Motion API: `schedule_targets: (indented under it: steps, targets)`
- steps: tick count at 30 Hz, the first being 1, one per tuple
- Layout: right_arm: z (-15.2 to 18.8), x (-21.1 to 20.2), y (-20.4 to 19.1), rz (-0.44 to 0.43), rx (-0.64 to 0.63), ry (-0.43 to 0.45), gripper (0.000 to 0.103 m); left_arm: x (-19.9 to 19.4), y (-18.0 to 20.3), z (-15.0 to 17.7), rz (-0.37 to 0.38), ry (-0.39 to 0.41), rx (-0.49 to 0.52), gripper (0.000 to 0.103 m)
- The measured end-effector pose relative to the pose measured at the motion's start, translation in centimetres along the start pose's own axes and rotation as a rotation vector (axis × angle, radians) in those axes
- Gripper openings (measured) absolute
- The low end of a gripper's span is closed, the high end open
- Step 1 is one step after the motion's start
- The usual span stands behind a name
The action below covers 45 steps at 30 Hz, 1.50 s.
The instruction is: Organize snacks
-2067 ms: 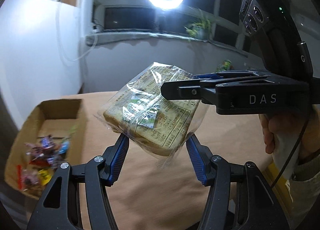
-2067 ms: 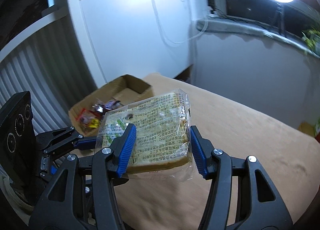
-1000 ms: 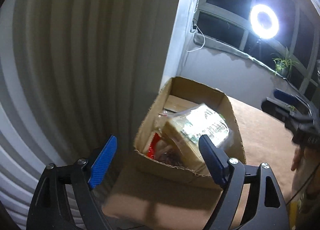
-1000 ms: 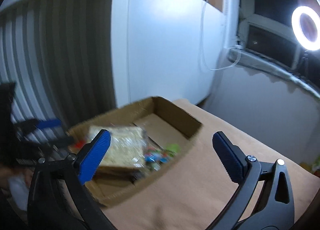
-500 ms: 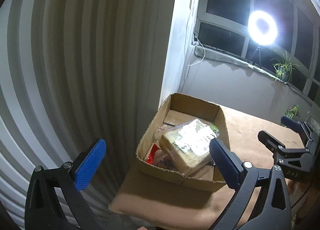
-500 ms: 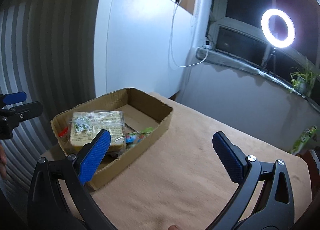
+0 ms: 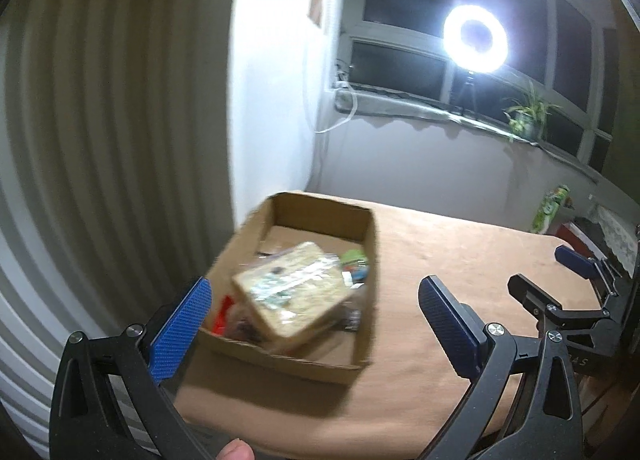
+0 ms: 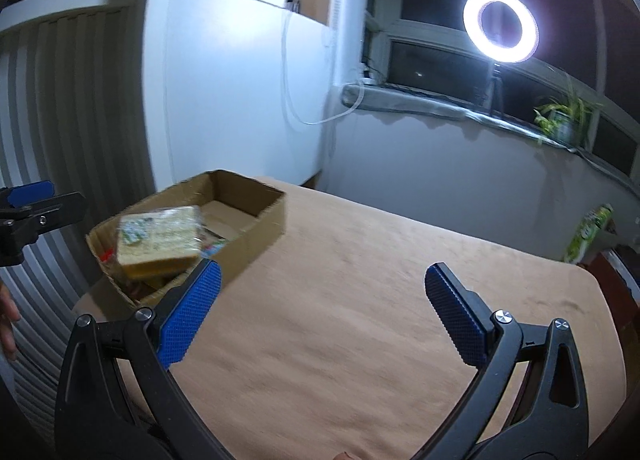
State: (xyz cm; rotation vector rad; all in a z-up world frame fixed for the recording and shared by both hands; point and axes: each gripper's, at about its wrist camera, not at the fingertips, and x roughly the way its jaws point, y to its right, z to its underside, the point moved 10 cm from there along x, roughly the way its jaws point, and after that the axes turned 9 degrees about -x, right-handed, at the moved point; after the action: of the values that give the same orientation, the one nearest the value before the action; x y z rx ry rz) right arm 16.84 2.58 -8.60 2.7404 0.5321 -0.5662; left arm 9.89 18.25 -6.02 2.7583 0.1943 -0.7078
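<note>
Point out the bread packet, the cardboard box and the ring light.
bread packet point(image 7: 294, 292): left wrist view, top face.
cardboard box point(image 8: 262, 230): right wrist view, outer side wall.
ring light point(image 8: 472, 25): right wrist view, glowing rim.

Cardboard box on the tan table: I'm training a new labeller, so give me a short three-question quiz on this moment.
1. True or false: the clear-wrapped bread pack lies inside the brown cardboard box.
2. The left gripper is: A) shut on the bread pack B) open, holding nothing C) out of view.
3. Fill in: the right gripper hangs open over the ____ table.

Key: 1 true; 2 B; 3 tan.
</note>
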Motion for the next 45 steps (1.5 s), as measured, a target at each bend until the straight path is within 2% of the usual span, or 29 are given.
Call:
schedule_targets:
  steps: [9,17,23,32,45]
  targets:
    - [2.5,-2.3,6.3,0.077,0.083,-0.01,0.103,0.2,6.7,1.8,0.056,-0.053,0.052,0.103]
    - [4.5,-4.5,11.4,0.137,0.138,-0.008,0.103,0.6,12.0,4.0,0.156,-0.114,0.049,0.103]
    - [5.8,-5.4,14.1,0.162,0.179,-0.011,0.103,0.8,14.3,5.0,0.115,-0.125,0.09,0.103]
    - [6.4,-6.0,15.3,0.176,0.193,-0.018,0.103,1.3,14.4,5.9,0.024,-0.137,0.12,0.103]
    - [5.7,-6.1,14.6,0.172,0.168,-0.021,0.103,1.0,13.3,5.9,0.03,-0.141,0.1,0.103]
